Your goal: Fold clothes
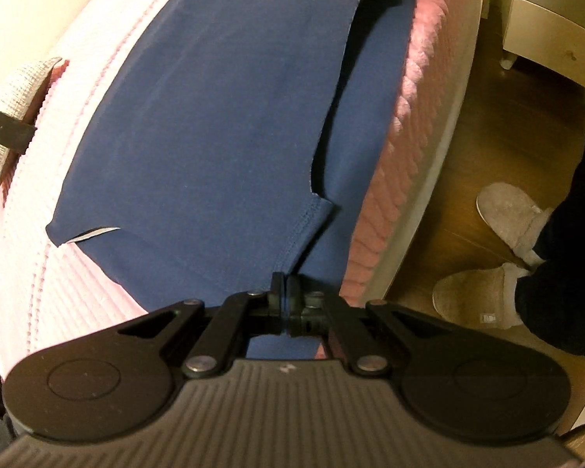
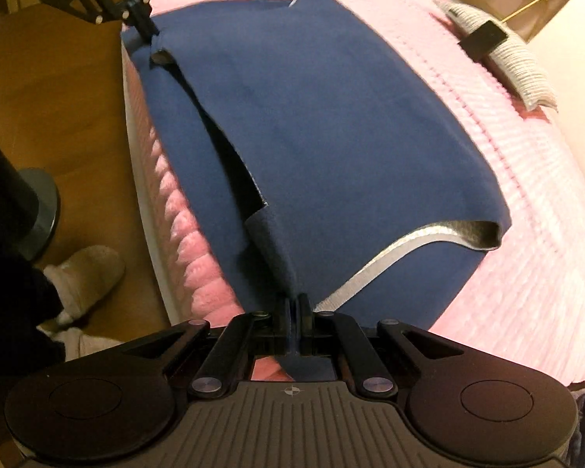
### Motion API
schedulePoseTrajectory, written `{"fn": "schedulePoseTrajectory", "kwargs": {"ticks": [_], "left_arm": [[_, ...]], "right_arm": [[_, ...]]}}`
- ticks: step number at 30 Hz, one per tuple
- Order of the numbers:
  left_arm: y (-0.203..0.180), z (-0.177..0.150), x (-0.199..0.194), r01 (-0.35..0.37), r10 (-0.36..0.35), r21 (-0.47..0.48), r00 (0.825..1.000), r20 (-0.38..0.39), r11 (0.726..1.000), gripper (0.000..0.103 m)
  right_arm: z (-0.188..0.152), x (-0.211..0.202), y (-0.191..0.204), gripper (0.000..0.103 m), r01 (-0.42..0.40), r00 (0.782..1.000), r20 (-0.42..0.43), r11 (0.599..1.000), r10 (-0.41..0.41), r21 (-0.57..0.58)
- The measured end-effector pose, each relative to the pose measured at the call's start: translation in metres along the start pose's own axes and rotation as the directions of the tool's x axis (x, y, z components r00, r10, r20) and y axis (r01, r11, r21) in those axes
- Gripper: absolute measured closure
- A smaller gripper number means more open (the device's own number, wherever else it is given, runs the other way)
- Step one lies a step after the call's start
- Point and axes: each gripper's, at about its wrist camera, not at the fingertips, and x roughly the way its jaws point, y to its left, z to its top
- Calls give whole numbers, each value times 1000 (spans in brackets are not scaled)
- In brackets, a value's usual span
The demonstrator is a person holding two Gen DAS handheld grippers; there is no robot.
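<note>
Both the left gripper (image 1: 284, 292) and right gripper (image 2: 295, 314) are pinching the dark blue fabric garment (image 1: 199, 117) at the pink ribbed bed's (image 1: 50, 257) near edge, ideally keeping tension even.

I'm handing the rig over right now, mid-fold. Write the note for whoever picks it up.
Left tool: shut on the near edge of the dark blue fabric garment, at the bed's side.
Right tool: shut on the same edge at the garment's other end, next to its silver-grey trimmed opening.
Garment: spread on the pink ribbed bedspread, near portion draping over the bed's side; one layer is already folded over along that side.
White waffle-knit cloth with a black patch: lying at the far side of the bed, untouched.
Left to do: probably carry both pinched ends across together, then finish folding.
</note>
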Motion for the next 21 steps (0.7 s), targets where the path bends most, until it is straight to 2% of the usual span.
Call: {"fn": "schedulePoseTrajectory", "kwargs": {"ticks": [7,14,17,18,19,20,21], "left_arm": [[-18,0,-26,-21,21,24,1000,19,999,103],[-25,-3,-13,-86,84,68,996,33,994,103],[-27,-4,-7,-118,115,89,993,42,989,97],[-28,-5,-5,-129,125,95,991,45,987,97],[-29,-5,-3,-139,135,102,990,48,985,96],[-30,-5,-1,-150,145,109,988,52,983,95],[-30,-6,2,-160,155,115,986,55,980,95]], "right_arm": [[-1,-17,9,103,31,999,44,999,-30,-42],[-3,14,25,103,79,997,-13,985,-82,-155],[-3,12,28,102,101,995,-7,983,-104,-155],[-3,11,31,84,104,994,-4,982,-106,-157],[-2,9,33,48,108,994,2,982,-109,-158],[-2,7,35,34,112,994,15,981,-111,-157],[-2,5,36,30,112,994,30,981,-109,-156]]}}
